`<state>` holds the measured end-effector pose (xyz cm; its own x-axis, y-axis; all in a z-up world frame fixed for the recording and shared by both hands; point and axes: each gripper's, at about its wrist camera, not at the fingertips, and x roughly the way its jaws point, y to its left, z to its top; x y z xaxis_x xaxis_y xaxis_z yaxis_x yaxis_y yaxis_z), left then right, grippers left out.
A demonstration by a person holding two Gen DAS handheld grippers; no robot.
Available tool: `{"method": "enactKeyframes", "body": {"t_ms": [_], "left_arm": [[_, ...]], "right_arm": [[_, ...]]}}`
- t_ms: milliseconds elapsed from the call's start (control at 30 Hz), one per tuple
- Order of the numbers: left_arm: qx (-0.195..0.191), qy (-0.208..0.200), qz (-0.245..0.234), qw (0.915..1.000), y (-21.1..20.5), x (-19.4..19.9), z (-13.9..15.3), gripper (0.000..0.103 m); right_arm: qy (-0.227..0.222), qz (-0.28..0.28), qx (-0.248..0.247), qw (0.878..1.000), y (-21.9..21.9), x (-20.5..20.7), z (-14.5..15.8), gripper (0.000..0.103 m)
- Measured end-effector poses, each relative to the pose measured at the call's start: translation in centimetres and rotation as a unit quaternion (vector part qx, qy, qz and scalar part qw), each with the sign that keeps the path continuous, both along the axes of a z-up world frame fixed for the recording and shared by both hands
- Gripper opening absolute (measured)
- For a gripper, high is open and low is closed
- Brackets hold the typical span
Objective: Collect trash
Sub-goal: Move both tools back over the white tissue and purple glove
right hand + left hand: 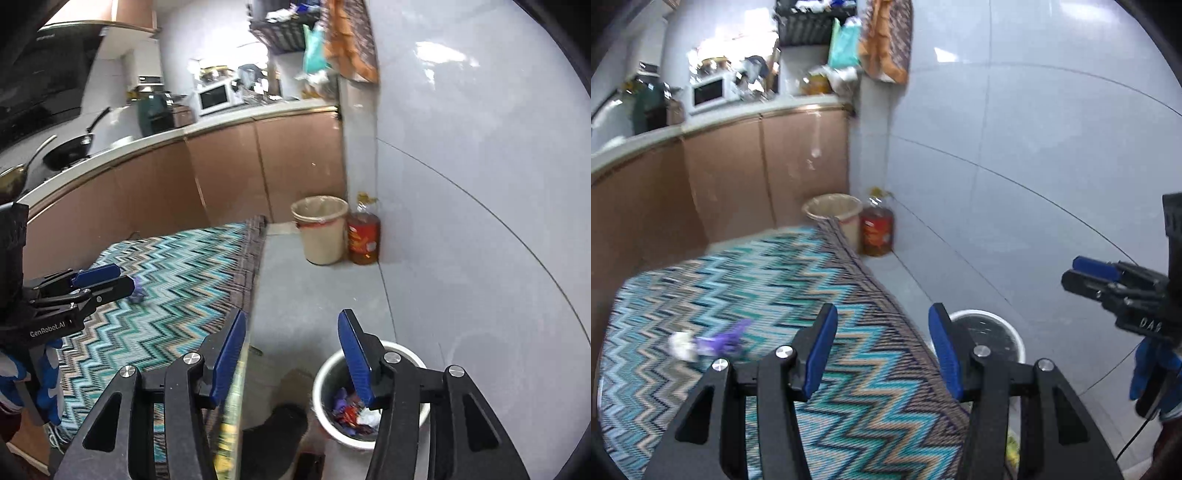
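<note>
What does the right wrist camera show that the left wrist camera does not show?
Only the right wrist view shows wrappers inside the white bin and pans on the stove. Only the left wrist view shows the white paper beside the purple wrapper. Both show the zigzag mat, the beige bin, the oil bottle, the microwave, and both claws, left and right, open and empty.

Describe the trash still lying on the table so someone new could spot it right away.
Start at the zigzag-patterned tablecloth in teal, brown and white covering the table. Toward its left side lies a small crumpled purple wrapper with a wad of white paper against it. They are the only loose items visible on the cloth.
</note>
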<state>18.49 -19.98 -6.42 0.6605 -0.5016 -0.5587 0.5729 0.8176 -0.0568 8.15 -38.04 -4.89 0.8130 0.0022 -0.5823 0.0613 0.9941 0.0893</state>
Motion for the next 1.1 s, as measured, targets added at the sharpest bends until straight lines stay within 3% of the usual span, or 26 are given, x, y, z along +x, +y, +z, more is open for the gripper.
{"method": "enactKeyframes", "body": {"t_ms": [467,1100], "left_arm": [[0.012,-0.065,0.098,0.9931,11.4,-3.1,2.6,0.052],[0.028,-0.073,0.180,0.9805,18.3,-5.3,1.5,0.055]], "right_arm": [[-0.021,0.090,-0.025,0.995,9.3,1.7,2.8,0.055],[-0.019,0.163,-0.036,0.986,16.4,2.6,3.1,0.059]]}}
